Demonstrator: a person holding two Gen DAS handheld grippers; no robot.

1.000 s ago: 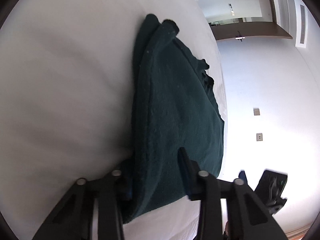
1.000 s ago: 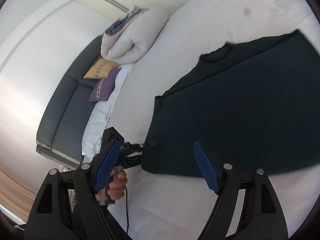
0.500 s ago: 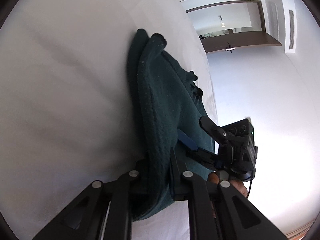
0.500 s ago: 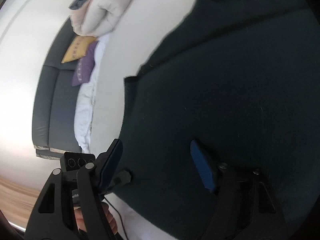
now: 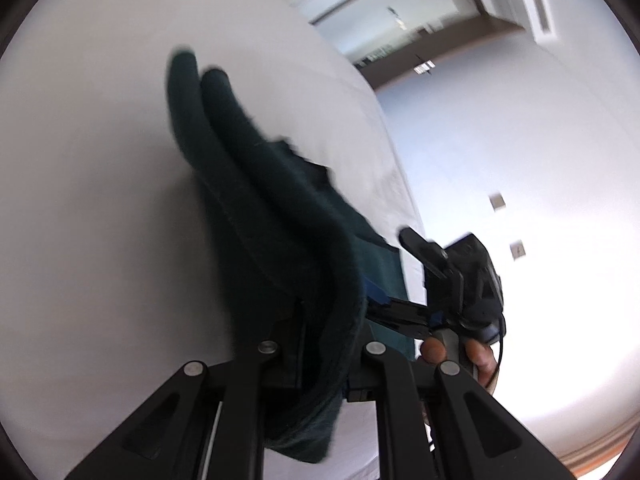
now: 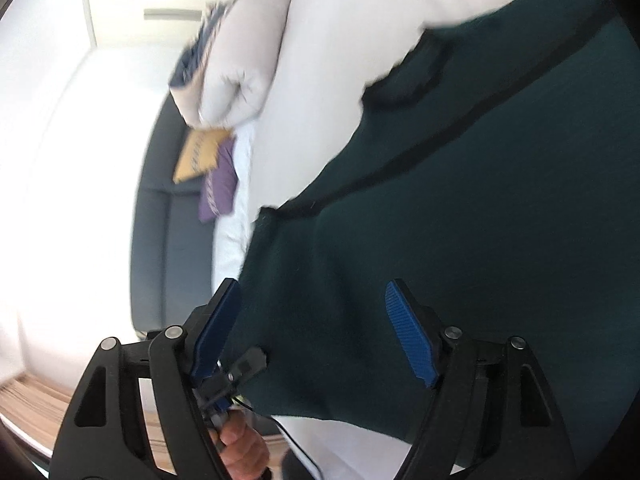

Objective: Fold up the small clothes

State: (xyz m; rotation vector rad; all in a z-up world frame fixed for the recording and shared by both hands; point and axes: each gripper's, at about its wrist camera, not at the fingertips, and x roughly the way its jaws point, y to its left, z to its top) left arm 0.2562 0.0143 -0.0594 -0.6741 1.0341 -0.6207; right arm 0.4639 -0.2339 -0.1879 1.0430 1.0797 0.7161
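A dark green garment (image 5: 260, 208) lies on the white bed (image 5: 100, 160), its near edge lifted into a doubled fold. My left gripper (image 5: 332, 314) is shut on that edge, and cloth hides its fingertips. In the right wrist view the same garment (image 6: 480, 220) spreads wide across the bed (image 6: 340, 40). My right gripper (image 6: 312, 292) hovers low over the garment's near corner with its jaws opening. Cloth shows between the blue pads (image 6: 408, 332), which do not press on it. The left gripper's tip (image 6: 244, 364) shows at the lower left, clamping the hem, with a hand (image 6: 240, 448) beneath.
A folded white duvet (image 6: 236, 80) sits at the bed's far end. Beyond the bed stands a dark grey sofa (image 6: 160, 260) with a yellow cushion (image 6: 200, 156) and a purple one (image 6: 220, 188). A wall with sockets (image 5: 496, 202) and wooden floor (image 6: 24, 400) border the bed.
My left gripper closed on the garment's edge and raised it off the bed. My right gripper rolled and came down closer over the cloth, toward the left gripper.
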